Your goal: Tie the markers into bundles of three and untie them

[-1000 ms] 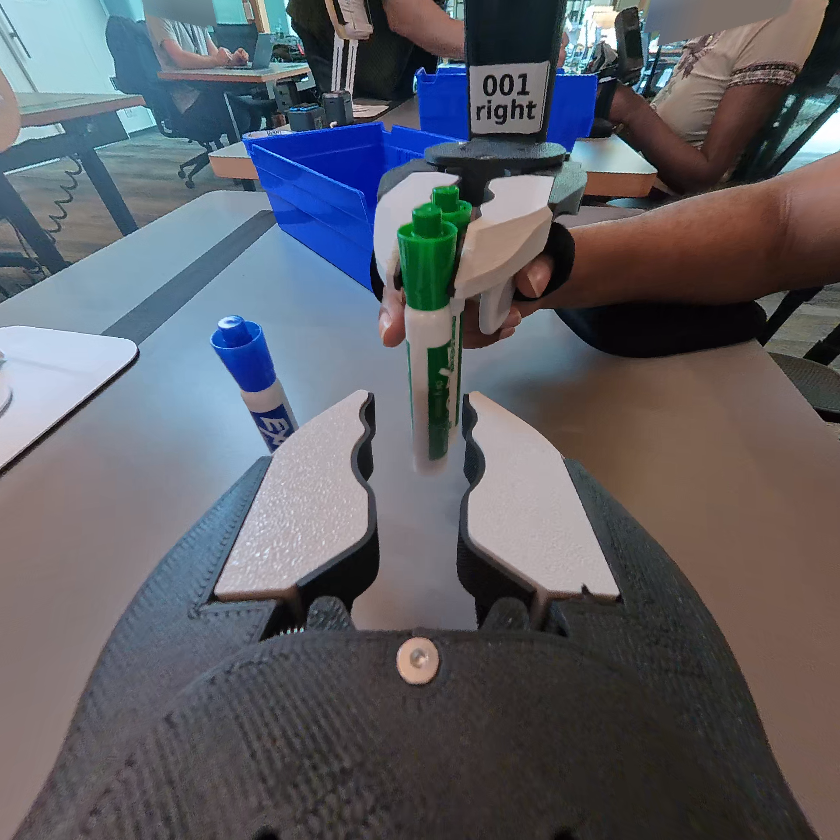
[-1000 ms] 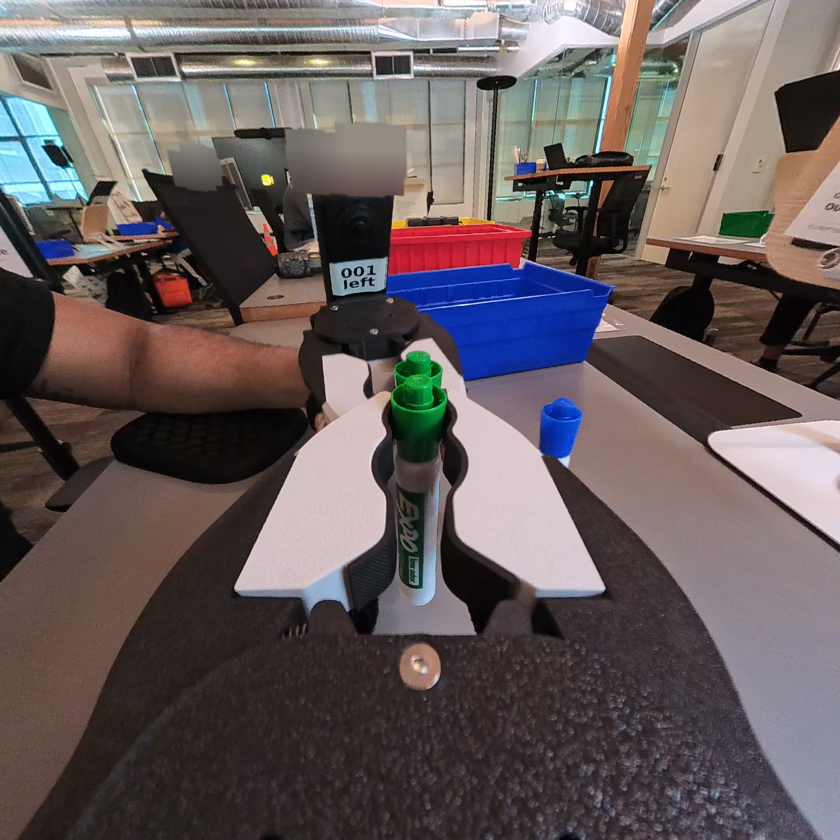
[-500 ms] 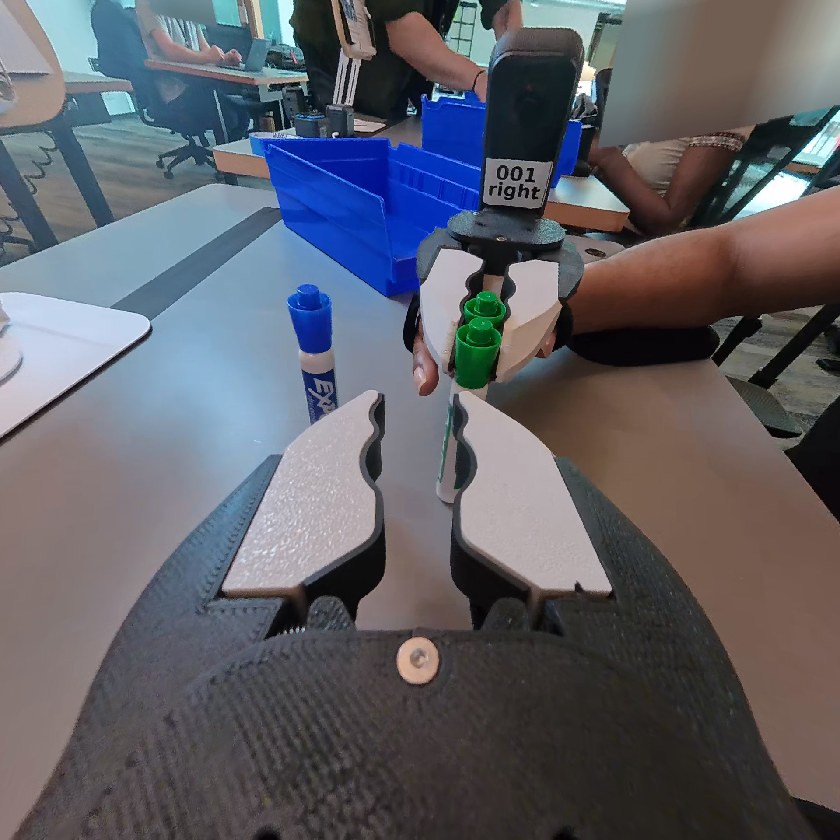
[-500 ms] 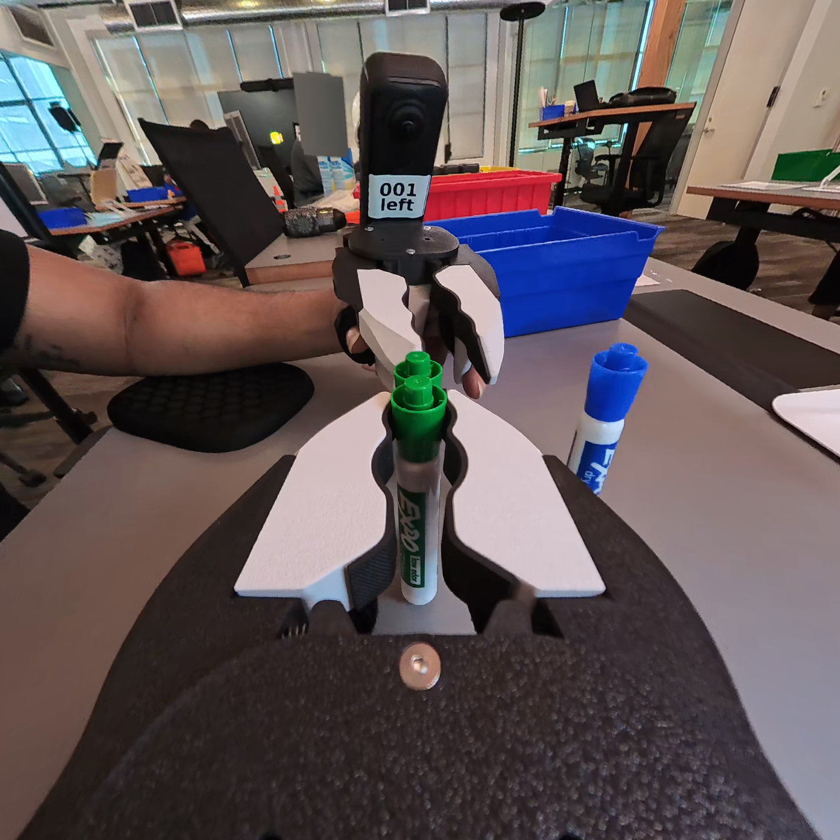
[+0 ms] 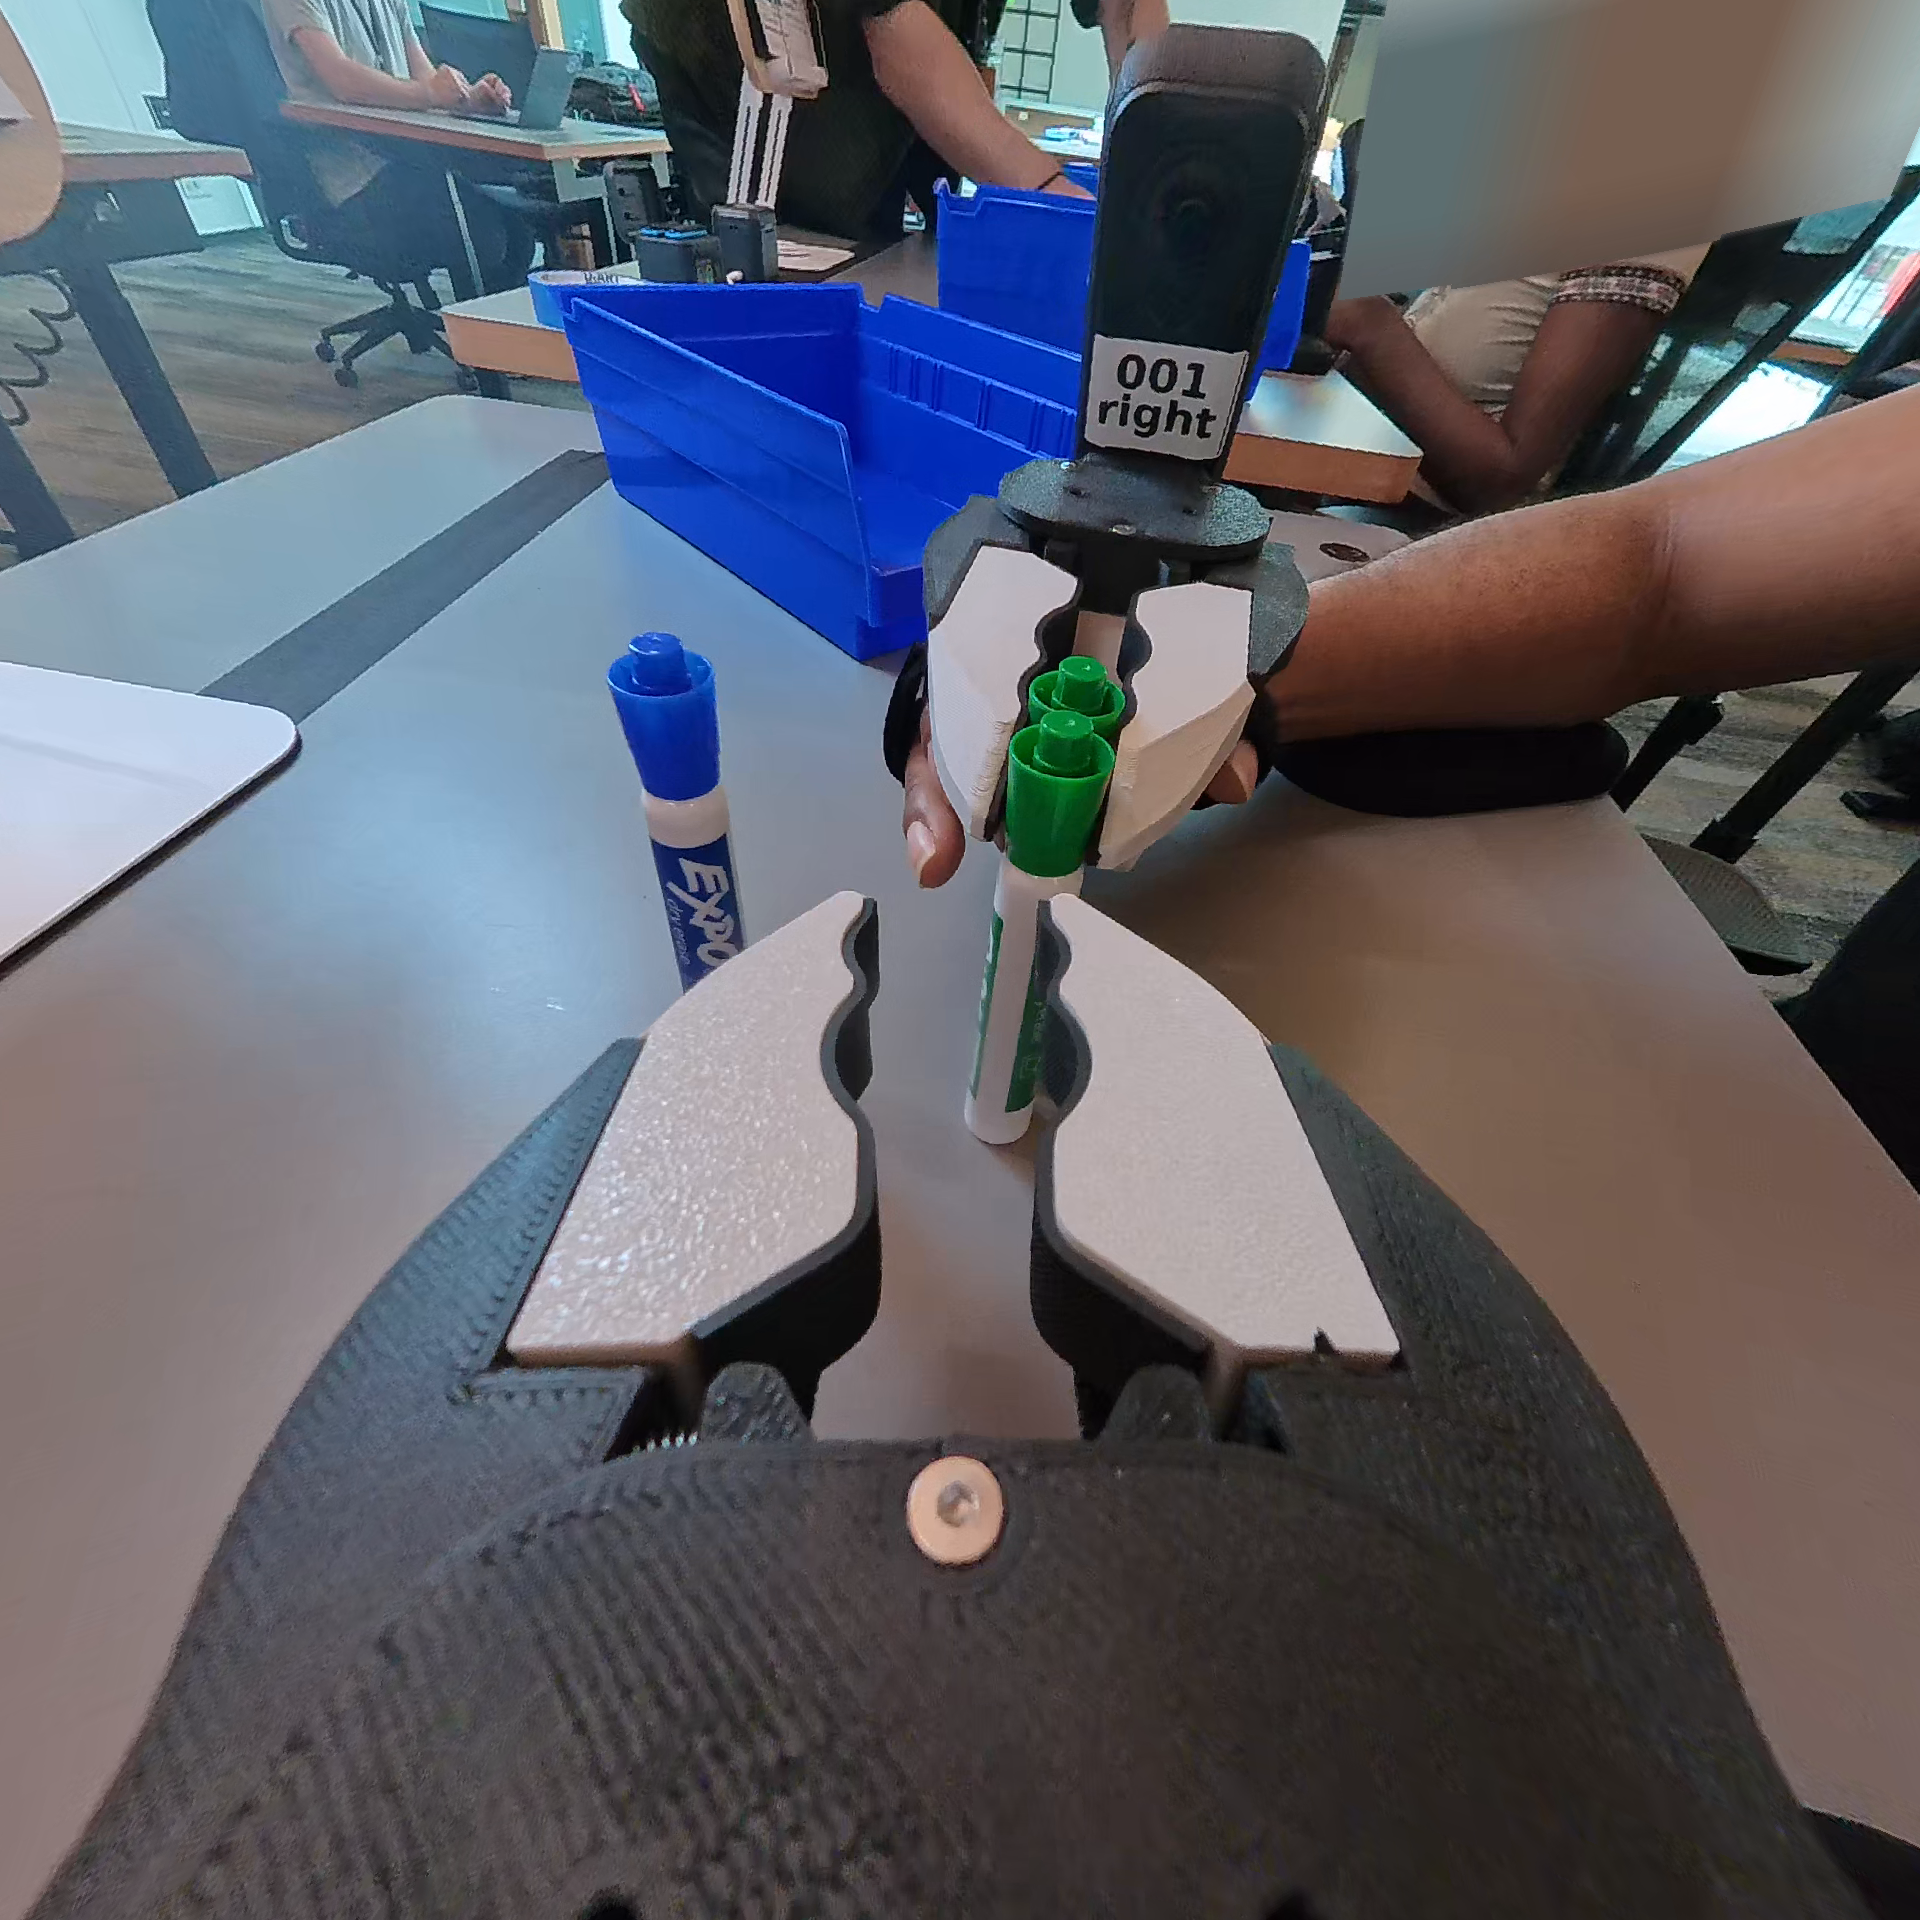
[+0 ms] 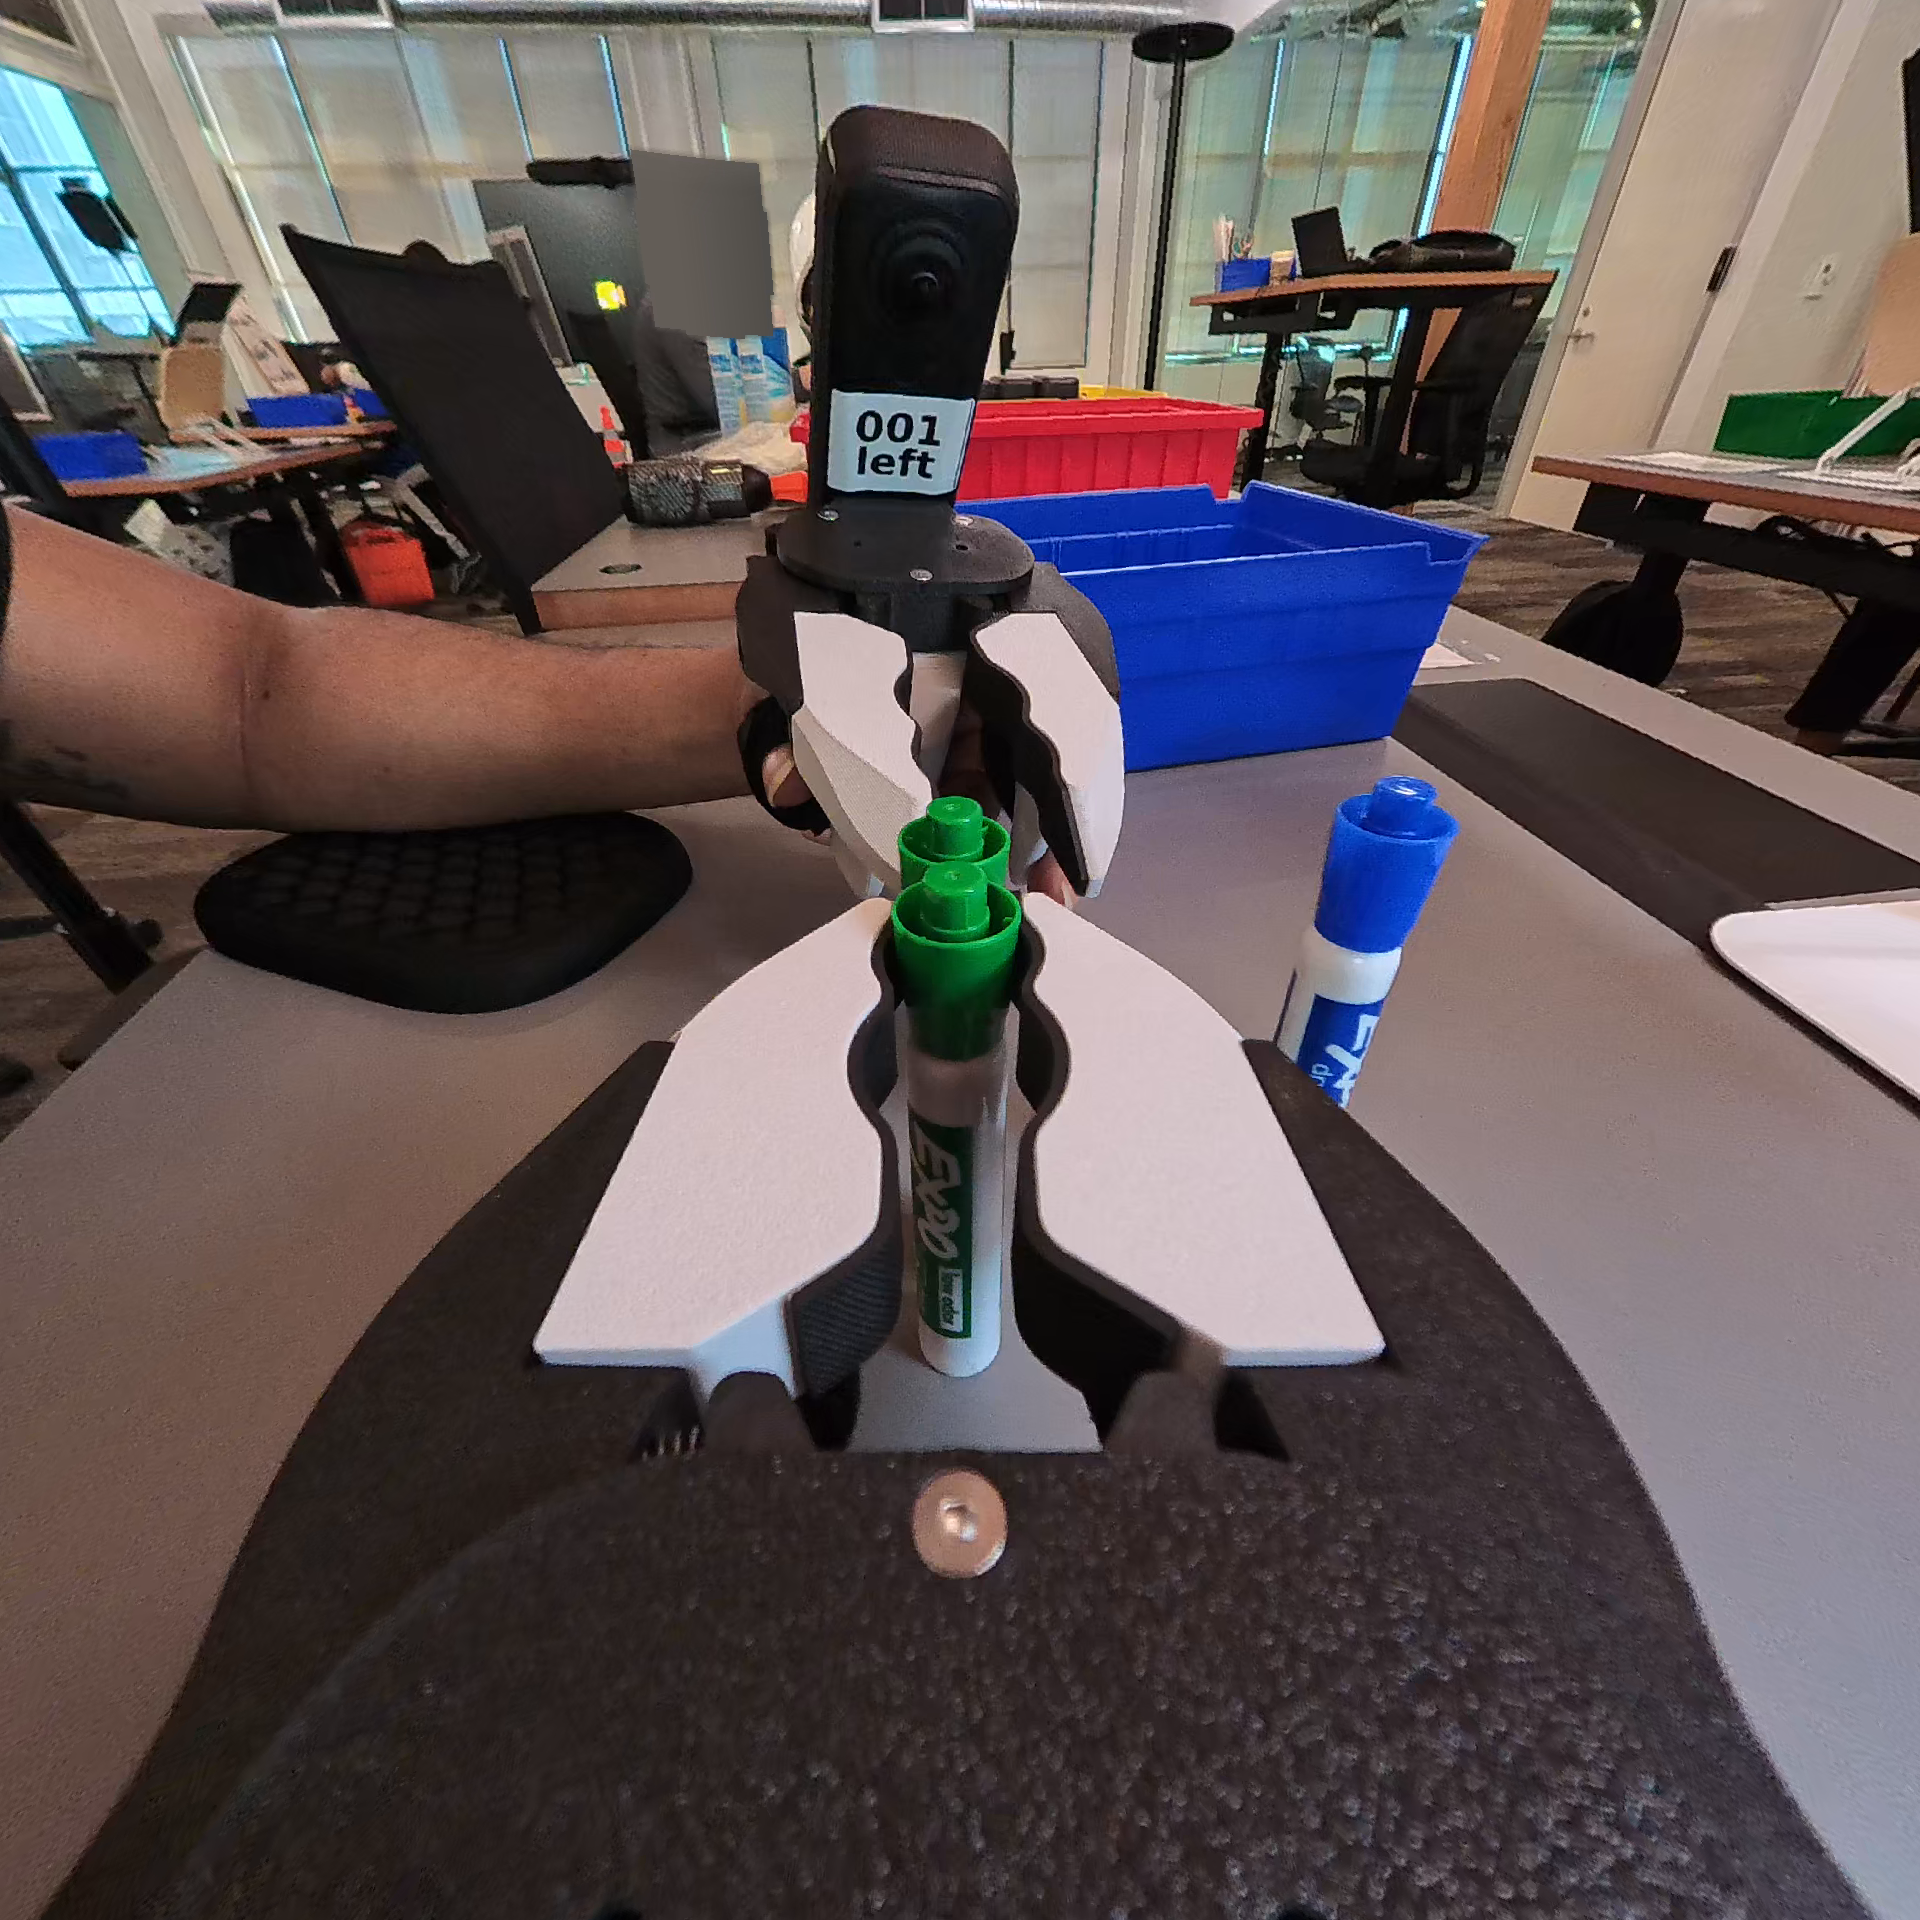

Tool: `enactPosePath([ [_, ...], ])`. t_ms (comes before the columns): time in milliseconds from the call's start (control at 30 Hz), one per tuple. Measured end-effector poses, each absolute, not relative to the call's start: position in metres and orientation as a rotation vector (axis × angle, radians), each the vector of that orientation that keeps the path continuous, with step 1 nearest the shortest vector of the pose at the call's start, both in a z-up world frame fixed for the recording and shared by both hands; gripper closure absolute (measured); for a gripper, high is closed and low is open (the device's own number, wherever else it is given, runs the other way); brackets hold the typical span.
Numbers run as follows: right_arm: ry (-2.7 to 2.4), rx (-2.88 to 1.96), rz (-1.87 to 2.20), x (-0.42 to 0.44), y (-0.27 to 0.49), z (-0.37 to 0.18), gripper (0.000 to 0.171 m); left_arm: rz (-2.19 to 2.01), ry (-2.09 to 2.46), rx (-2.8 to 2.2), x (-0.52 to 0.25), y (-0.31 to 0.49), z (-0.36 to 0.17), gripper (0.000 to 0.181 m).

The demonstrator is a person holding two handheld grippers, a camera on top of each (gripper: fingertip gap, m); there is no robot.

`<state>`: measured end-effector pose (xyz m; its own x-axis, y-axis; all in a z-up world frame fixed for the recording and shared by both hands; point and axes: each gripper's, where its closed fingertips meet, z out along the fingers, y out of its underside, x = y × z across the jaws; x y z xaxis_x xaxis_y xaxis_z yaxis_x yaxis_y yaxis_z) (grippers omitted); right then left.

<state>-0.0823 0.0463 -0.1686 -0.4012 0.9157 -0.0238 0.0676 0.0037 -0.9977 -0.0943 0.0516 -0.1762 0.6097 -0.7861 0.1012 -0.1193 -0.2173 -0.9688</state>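
Note:
Two green-capped markers (image 6: 954,1143) stand upright on the grey table (image 6: 1558,1299), one behind the other. My right gripper (image 6: 956,925) is shut on them at the caps. In the left wrist view the right gripper (image 5: 1049,836) holds the green markers (image 5: 1003,1039) just ahead. My left gripper (image 5: 956,935) is open and empty. The nearer green marker's barrel sits between its tips, against its right finger (image 5: 1164,1143). A blue-capped marker (image 5: 675,790) stands upright alone, left of the left gripper. It also shows in the right wrist view (image 6: 1361,935). No tie or band is visible.
A blue bin (image 5: 748,457) stands on the table behind the markers. A white board (image 5: 104,769) lies at the left edge. A black cushion (image 6: 447,904) sits beyond the table's near-right edge. People sit at desks behind. Less than 4 cm separates the two grippers' tips.
My left gripper has shifted left and back, so the green markers moved from the middle of its gap to its right finger. The right gripper keeps its hold. The blue marker shows more fully.

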Motion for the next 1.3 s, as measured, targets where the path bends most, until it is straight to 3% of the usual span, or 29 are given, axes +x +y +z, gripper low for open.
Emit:
enactPosePath([
  [367, -1.544, -1.03, 1.48, -0.081, 0.047, -0.165, 0.147, -0.74, 0.76, -1.696, -0.093, 0.051, -0.175, 0.152],
  [600, -1.527, -1.034, 1.443, -0.076, 0.052, -0.145, 0.129, -0.735, 0.754, -1.681, -0.093, 0.051, -0.173, 0.152],
  [733, -1.563, -1.015, 1.359, -0.063, 0.064, -0.129, 0.128, -0.727, 0.74, -1.652, -0.095, 0.051, -0.167, 0.152],
  [1300, -1.77, -1.044, 1.287, -0.057, 0.059, -0.162, 0.139, -0.703, 0.73, -1.652, -0.099, 0.054, -0.167, 0.152],
])
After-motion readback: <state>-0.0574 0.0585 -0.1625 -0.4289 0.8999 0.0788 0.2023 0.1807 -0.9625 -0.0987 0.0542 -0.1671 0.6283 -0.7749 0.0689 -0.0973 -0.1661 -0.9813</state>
